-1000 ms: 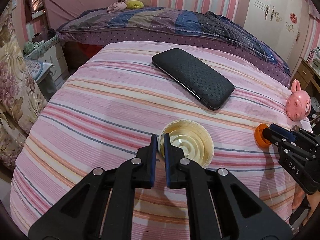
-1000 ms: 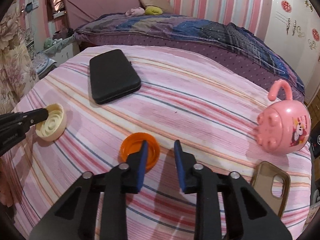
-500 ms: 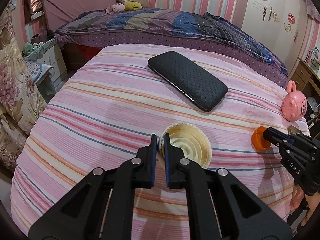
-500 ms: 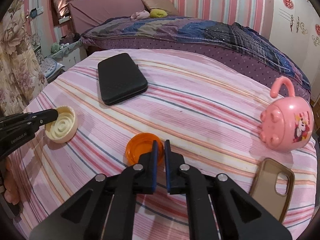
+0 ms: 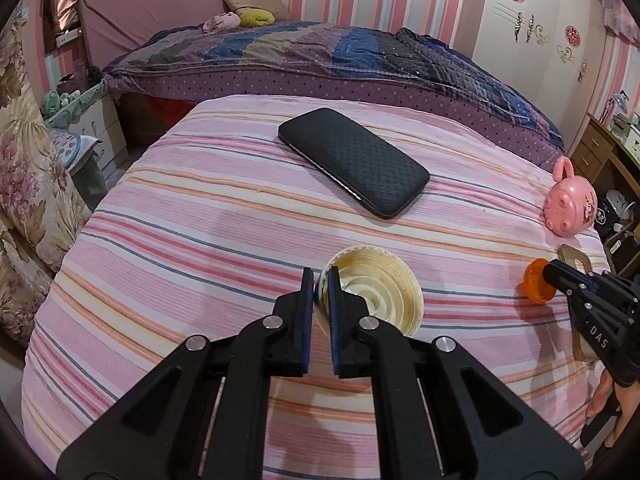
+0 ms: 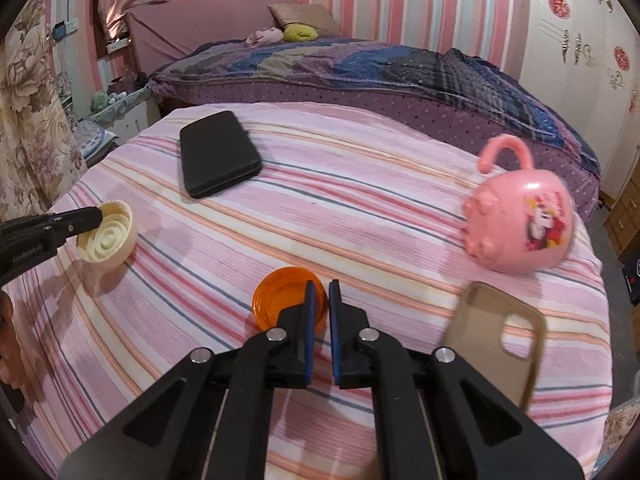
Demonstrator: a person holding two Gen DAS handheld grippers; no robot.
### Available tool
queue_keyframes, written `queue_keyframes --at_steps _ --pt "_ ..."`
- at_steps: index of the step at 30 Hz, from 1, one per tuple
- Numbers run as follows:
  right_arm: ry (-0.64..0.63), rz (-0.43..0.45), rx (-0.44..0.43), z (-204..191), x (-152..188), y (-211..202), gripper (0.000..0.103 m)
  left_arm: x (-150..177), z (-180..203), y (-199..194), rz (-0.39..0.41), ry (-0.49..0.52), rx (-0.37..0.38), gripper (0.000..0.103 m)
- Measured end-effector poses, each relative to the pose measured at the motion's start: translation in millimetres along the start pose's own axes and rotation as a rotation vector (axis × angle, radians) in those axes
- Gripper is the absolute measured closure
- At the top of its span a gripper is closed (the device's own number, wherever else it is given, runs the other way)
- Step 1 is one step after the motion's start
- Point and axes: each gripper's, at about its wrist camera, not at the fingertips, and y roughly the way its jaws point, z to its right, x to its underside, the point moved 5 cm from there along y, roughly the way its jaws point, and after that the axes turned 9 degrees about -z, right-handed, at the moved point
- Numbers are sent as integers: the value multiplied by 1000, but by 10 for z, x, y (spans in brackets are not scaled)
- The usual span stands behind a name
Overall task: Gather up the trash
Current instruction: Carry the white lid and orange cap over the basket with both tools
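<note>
Both grippers closed down, each pinching a rim

Left gripper (image 5: 321, 276): jaws nearly together, clamped on the near rim of the cream lid (image 5: 372, 294), which is raised and tilted. Right gripper (image 6: 319, 288): jaws equally narrow, nipping the edge of the orange cap (image 6: 280, 300). Bare fingers (image 5: 600, 396) of the right hand show under its handle.

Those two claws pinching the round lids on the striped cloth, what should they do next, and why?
Probably lift. The left claw is shut on the cream ribbed plastic lid and the right claw on the orange translucent lid, both gripped by their rims.
</note>
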Motion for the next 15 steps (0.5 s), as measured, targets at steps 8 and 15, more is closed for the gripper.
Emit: queue_keyframes --at_steps 8,15 --pt "55 24 21 313 160 -213 97 99 180 -17 -17 23 15 97" --pt "94 31 48 582 374 -453 97 262 467 -123 -21 67 31 97"
